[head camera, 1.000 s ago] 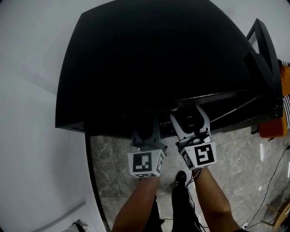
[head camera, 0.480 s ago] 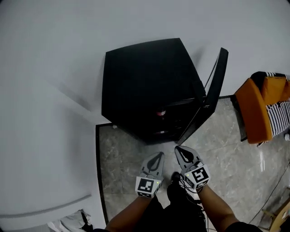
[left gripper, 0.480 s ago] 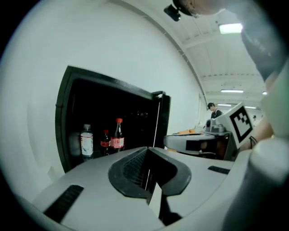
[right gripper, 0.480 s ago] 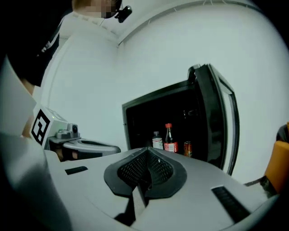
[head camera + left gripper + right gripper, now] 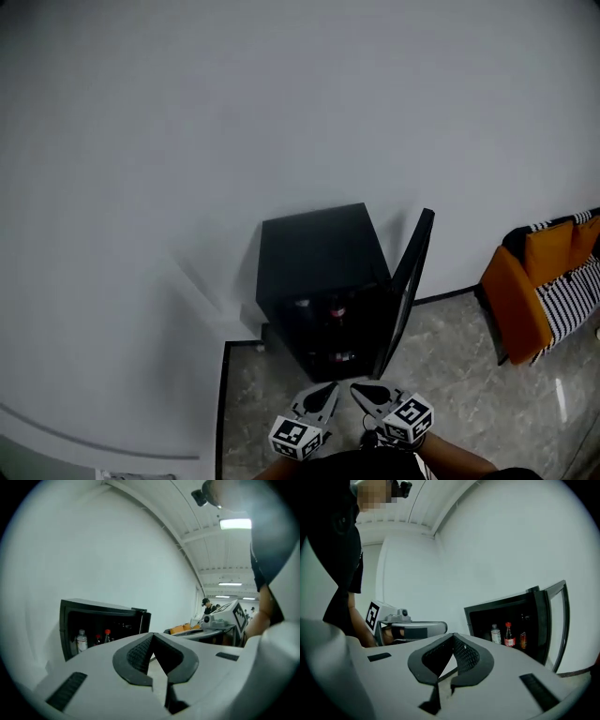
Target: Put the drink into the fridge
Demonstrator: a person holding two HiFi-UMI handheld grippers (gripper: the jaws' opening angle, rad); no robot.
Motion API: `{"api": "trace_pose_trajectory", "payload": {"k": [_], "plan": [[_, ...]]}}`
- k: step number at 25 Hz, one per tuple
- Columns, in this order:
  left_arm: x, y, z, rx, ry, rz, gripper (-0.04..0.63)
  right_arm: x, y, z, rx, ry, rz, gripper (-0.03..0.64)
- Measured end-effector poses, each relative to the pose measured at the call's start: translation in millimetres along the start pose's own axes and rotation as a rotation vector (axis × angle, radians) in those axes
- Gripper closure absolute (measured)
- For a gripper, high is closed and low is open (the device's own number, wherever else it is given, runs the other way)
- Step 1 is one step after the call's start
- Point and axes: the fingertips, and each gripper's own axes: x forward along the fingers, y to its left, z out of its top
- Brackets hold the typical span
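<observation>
A small black fridge (image 5: 319, 267) stands against the white wall with its door (image 5: 410, 281) swung open to the right. Bottles stand on its shelves: a red-capped one (image 5: 336, 311) in the head view, a clear bottle (image 5: 82, 640) and a red-capped one (image 5: 107, 636) in the left gripper view, and three drinks (image 5: 508, 635) in the right gripper view. My left gripper (image 5: 328, 386) and right gripper (image 5: 358, 388) hang side by side low in the head view, well back from the fridge. Both are shut with nothing between the jaws (image 5: 152, 635) (image 5: 453, 635).
An orange chair with a striped cushion (image 5: 539, 286) stands to the right of the fridge. Grey marble floor (image 5: 469, 375) lies between me and the fridge. A pale wall (image 5: 281, 112) fills the upper half. A person (image 5: 206, 604) stands far off in the room.
Both grippers have drawn back from the fridge opening and risen; the fridge now looks small and far. The right jaws, spread wide a second ago, have closed empty.
</observation>
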Motion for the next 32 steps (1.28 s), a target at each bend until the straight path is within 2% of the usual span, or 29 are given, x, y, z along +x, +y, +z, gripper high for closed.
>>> {"api": "trace_pose_trajectory", "payload": {"k": [4,7,10,15,19,22,26,32], "plan": [[-18,-26,11,0.018,-0.018,-0.105,0.584,-12,33,17,-0.032,-0.042,-0.006,0.594],[-47,-39,9,0.029,-0.042,-0.117,0.584,-24,59,11,-0.059,-0.040,-0.041,0.594],[-88,-50,-10,0.016,-0.027,-0.133,0.584,-34,94,-8,-0.057,-0.020,-0.068,0.594],[-156,-84,-67,-0.113,0.038,-0.201,0.584,-64,159,-32,-0.013,-0.068,-0.079,0.594],[-192,-110,-93,-0.179,0.051,-0.203,0.584,-89,198,-58,-0.007,-0.015,-0.081,0.594],[-204,-133,-92,-0.162,0.062,-0.230,0.584,-102,213,-71,-0.037,0.020,-0.032,0.594],[-208,-166,-82,-0.086,0.040,-0.264,0.584,-125,225,-70,-0.048,-0.001,0.013,0.595],[-194,-223,-96,-0.031,0.055,-0.263,0.584,-189,231,-71,-0.090,-0.034,0.006,0.595]]}}
